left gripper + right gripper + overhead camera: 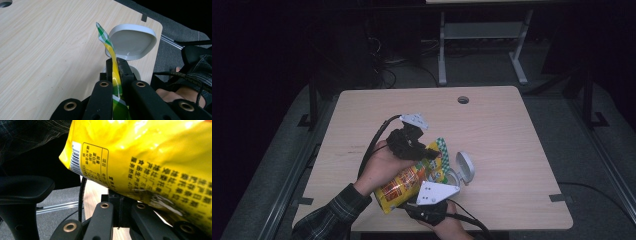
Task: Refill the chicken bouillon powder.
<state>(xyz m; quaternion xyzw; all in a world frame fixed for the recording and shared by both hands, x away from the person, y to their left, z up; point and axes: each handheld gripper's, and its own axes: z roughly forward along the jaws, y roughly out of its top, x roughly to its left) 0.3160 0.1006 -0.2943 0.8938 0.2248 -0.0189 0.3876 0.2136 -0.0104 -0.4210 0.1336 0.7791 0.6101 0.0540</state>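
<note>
Both grippers hold a yellow snack bag [409,182] above the near middle of the worktop [512,130]. The left gripper [419,150] is clamped shut on the bag's flat sealed edge with the green check pattern [106,37]; in the left gripper view the foil strip runs up between the two jaws. The right gripper [427,202] sits under the bag's lower end, and its jaws look closed on a fold of the yellow foil [155,170], though the exact pinch point is hidden by the bag itself.

The step in hand looks like pulling the bag open, or steadying it to pour. To do it well, the left grip should stay on the seal close to its middle, not at a corner, so the foil does not slip out. The right hand should hold the body still while any pull goes straight across the seam, gently, so nothing spills.

The bag's long axis runs diagonally in the high view, from its bottom near the person up toward the sealed top. The top points at a white lidded container [463,167], its lid [132,41] tipped open, just beside the seal.
</note>
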